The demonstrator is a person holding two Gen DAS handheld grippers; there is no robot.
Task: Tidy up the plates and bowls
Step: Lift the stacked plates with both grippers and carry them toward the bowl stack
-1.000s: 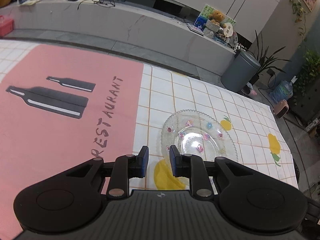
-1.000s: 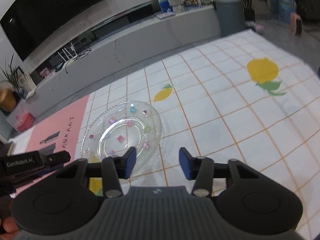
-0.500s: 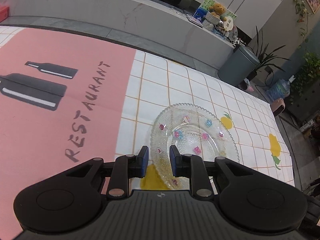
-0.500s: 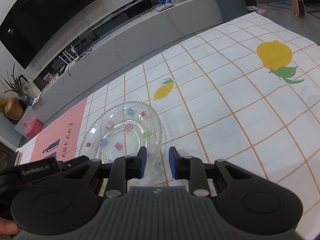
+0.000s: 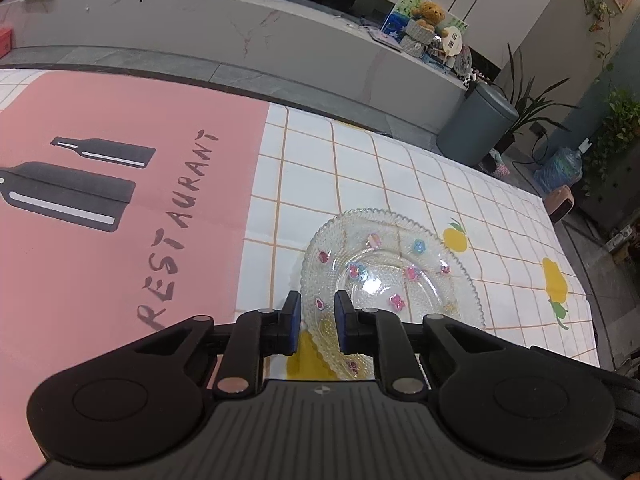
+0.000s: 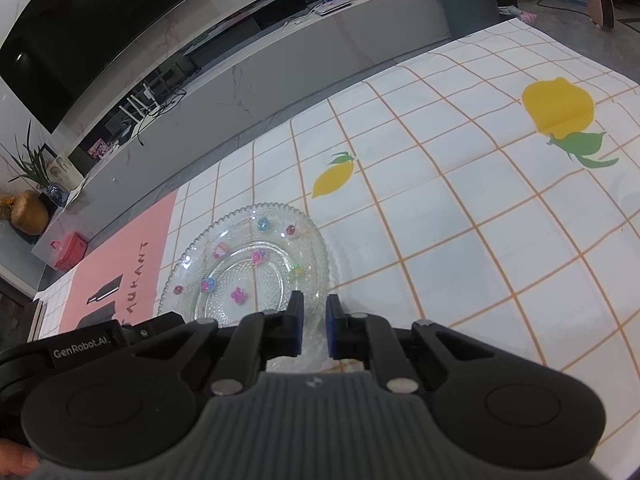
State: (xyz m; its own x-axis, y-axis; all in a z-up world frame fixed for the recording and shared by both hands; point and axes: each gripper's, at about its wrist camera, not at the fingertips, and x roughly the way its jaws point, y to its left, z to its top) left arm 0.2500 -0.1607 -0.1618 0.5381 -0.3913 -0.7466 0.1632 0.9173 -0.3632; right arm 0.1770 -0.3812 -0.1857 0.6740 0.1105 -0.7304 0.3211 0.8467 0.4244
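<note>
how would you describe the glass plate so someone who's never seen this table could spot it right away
Start at the big pink RESTAURANT mat; just right of it begins the white, orange-gridded tablecloth. There sits the plate: clear beaded glass, scalloped rim, small coloured flowers, the only dish in view.

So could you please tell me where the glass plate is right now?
The glass plate lies on the checked tablecloth, right of the pink restaurant mat, with its near rim between both hand-held grippers' fingers.

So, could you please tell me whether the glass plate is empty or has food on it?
Empty: the glass plate shows only its coloured flower decorations, with the tablecloth visible through it.
</note>
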